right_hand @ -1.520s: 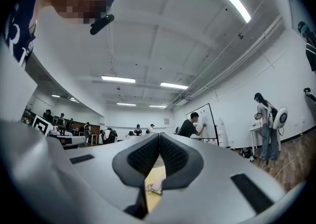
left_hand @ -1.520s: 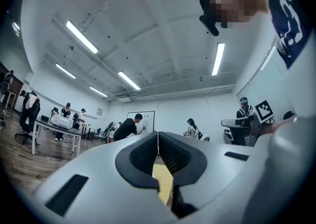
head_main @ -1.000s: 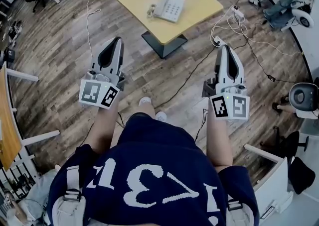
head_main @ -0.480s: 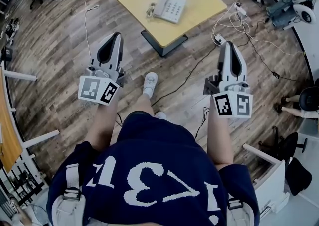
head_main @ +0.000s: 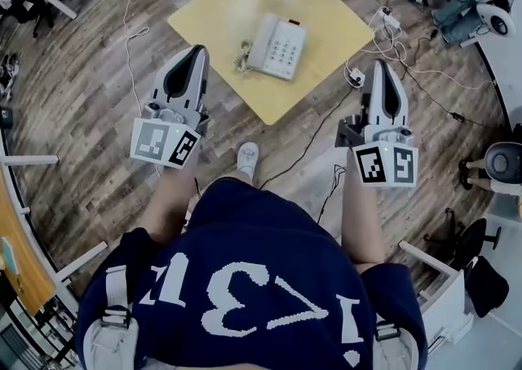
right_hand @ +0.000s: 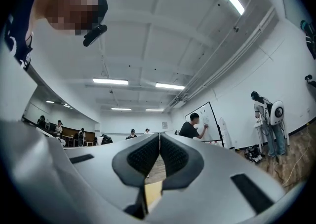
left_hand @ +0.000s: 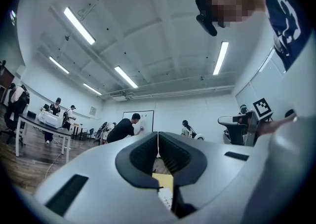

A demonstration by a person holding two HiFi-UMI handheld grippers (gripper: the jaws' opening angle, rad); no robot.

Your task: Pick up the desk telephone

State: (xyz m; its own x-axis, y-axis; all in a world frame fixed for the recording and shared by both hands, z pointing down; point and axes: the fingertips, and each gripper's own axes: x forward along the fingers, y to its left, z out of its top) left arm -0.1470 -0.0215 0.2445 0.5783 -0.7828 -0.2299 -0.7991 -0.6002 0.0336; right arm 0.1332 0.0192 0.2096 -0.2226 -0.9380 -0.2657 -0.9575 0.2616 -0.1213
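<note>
Head view shows the desk telephone (head_main: 276, 46) on the yellow desk (head_main: 326, 18), left gripper (head_main: 191, 63) and right gripper (head_main: 383, 75) both jaws closed, empty.

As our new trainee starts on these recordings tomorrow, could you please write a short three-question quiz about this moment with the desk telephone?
1. True or false: the desk telephone lies on the yellow table, and neither gripper touches it.
2. Multiple choice: the jaws of the left gripper are A) wide open; B) shut, with nothing between them; C) shut on the handset.
3. Short answer: in the head view, on which side of the telephone does its coiled cord lie?

Key: 1 true; 2 B; 3 on its left side.
</note>
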